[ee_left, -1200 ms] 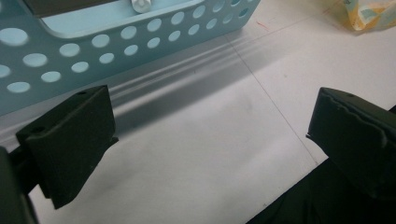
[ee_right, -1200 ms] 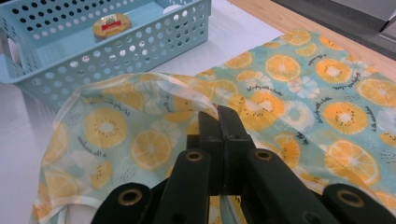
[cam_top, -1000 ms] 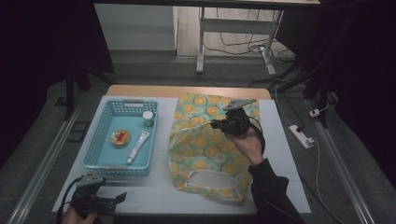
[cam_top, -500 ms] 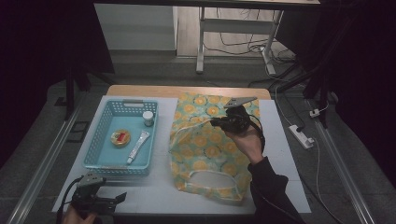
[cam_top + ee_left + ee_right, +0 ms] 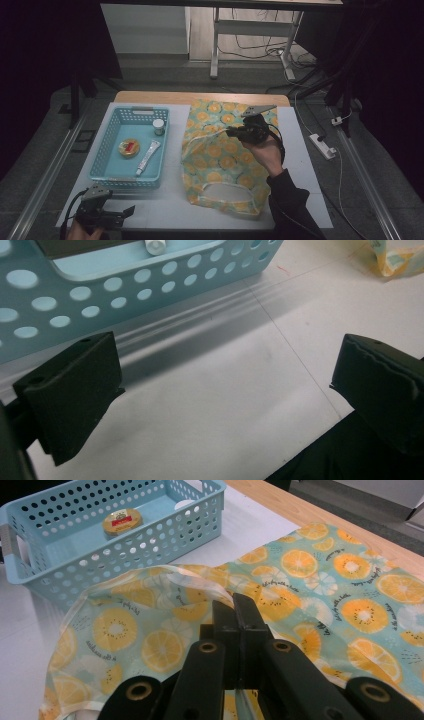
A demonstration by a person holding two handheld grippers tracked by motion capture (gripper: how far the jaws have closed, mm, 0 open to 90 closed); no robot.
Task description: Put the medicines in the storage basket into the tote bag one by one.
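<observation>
Currently our right gripper (image 5: pixel 235 605) pinches one layer of the orange-print cloth bag (image 5: pixel 220 155), jaws closed. We judge that thin hold may slip. Our left gripper (image 5: pixel 225 390) idles, jaws wide and empty, beside the perforated blue plastic basket (image 5: pixel 150 280).

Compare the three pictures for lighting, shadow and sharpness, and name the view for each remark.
High view: dim, dark surroundings, the table lit best, slightly soft. Left gripper view: bright, the basket casts a streaked shadow on the white top, the near jaws blurred. Right gripper view: evenly lit, the orange-print bag sharp, the gripper close up is softer.
</observation>
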